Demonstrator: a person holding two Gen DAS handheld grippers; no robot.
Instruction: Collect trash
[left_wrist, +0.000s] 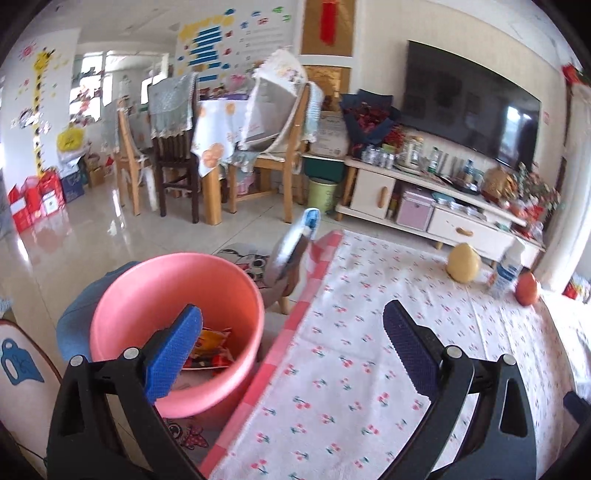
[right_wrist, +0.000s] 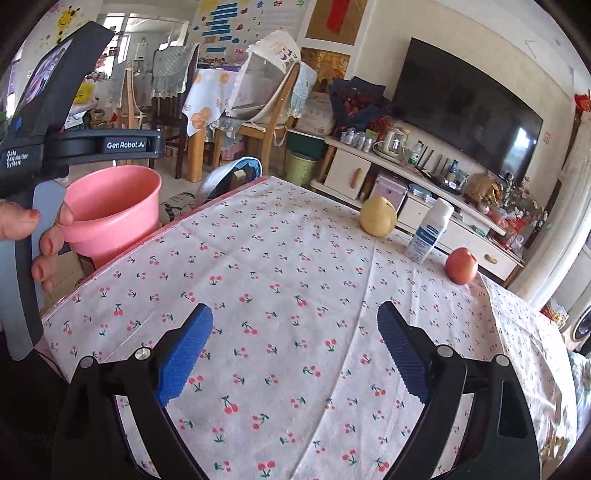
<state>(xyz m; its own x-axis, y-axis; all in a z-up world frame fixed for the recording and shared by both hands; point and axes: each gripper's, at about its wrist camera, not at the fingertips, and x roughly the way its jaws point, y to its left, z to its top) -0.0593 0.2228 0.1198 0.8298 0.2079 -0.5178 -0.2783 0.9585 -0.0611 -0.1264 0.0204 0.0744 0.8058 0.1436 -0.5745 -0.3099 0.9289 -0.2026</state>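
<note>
A pink plastic bucket (left_wrist: 177, 295) stands beside the table's left edge and holds several snack wrappers (left_wrist: 212, 350) at its bottom. My left gripper (left_wrist: 291, 332) is open and empty, its left finger over the bucket's mouth and its right finger over the cherry-print tablecloth (left_wrist: 351, 350). My right gripper (right_wrist: 295, 332) is open and empty above the tablecloth (right_wrist: 277, 258). The bucket also shows in the right wrist view (right_wrist: 110, 206), behind the left gripper's handle (right_wrist: 40, 155) held in a hand.
A yellow pear (right_wrist: 377, 216), a white bottle (right_wrist: 428, 230) and a red apple (right_wrist: 461, 266) stand at the table's far right. A chair back with a blue cover (left_wrist: 295, 240) is past the bucket. A TV cabinet (right_wrist: 406, 192) and dining chairs (left_wrist: 170, 147) stand beyond.
</note>
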